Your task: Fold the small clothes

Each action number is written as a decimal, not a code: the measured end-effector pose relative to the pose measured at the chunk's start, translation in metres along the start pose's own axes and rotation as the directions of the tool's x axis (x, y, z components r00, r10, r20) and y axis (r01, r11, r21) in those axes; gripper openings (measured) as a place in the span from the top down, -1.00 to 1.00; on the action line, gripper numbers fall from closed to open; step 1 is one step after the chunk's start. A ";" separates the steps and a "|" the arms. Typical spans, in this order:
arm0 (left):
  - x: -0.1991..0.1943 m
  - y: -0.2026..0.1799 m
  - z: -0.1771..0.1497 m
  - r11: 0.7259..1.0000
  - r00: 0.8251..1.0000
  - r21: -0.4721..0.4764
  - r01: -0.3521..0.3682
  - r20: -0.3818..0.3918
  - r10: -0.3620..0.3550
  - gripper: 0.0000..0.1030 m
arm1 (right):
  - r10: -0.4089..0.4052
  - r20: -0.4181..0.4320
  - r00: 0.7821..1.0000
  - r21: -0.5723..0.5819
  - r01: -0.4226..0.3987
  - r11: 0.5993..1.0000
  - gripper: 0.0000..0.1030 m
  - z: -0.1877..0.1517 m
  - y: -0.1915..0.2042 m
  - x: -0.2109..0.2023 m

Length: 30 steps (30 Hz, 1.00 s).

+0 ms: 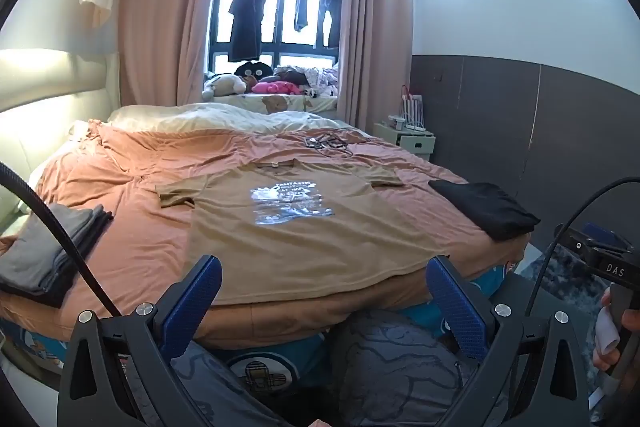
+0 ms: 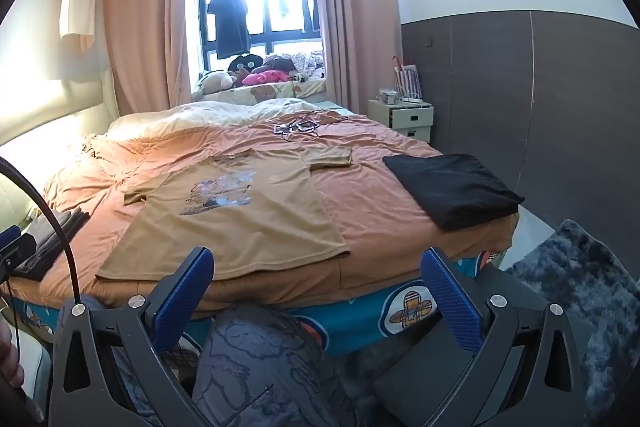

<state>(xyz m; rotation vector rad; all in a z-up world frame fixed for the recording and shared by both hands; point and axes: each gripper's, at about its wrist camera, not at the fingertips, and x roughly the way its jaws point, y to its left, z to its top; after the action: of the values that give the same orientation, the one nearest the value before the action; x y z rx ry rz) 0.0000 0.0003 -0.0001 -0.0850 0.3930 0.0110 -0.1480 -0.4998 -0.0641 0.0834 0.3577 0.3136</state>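
Tan T-shirt (image 1: 304, 227) lies flat lengthwise on the bed (image 1: 120, 187), collar toward the window, both hand-held grippers spread empty.

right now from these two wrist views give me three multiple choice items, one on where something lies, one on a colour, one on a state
1. Where does the folded black garment lie?
A. on the bed's near right corner
B. on the rug
C. on the windowsill

2. What colour is the t-shirt spread in the middle of the bed?
A. white
B. tan
C. pink

3. How does the t-shirt lie?
A. folded in half
B. rolled into a bundle
C. spread flat, print up, both sleeves out

Answers:
1 A, the dark stack sits by the bed's right edge, clear of the grey rug.
2 B, it is light brown against the orange bedcover.
3 C, both sleeves and the chest print show, and the jaws of the left gripper and right gripper stand wide with nothing between them.
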 end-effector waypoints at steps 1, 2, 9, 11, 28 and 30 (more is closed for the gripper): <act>0.000 0.000 0.000 1.000 1.000 -0.002 0.003 -0.001 -0.003 -0.99 | 0.001 -0.002 1.000 0.001 -0.001 1.000 -1.00 0.000 0.000 0.000; 0.000 0.001 0.000 1.000 1.000 -0.003 0.006 -0.002 -0.006 -0.99 | 0.001 -0.003 1.000 0.003 -0.001 1.000 -1.00 -0.001 0.000 0.000; 0.000 0.000 0.004 1.000 1.000 0.003 0.010 -0.005 -0.010 -0.99 | -0.010 -0.011 1.000 -0.009 0.010 1.000 -1.00 0.000 0.000 0.003; -0.003 0.000 0.007 1.000 1.000 -0.002 0.009 -0.001 -0.009 -0.99 | -0.019 -0.008 1.000 -0.014 0.019 1.000 -1.00 -0.001 0.001 0.003; -0.004 0.004 -0.002 0.999 0.999 -0.021 0.031 0.010 -0.030 -0.99 | -0.027 -0.016 0.999 -0.018 0.027 0.999 -1.00 -0.002 0.003 0.006; -0.006 0.005 -0.001 0.999 0.999 -0.021 0.033 0.012 -0.033 -0.99 | -0.028 -0.016 0.999 -0.017 0.028 0.999 -1.00 -0.002 0.003 0.007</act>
<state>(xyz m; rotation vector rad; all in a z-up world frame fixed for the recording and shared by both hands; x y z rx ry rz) -0.0060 0.0052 0.0004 -0.1125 0.3800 -0.0169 -0.1436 -0.4952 -0.0678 0.0590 0.3720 0.2900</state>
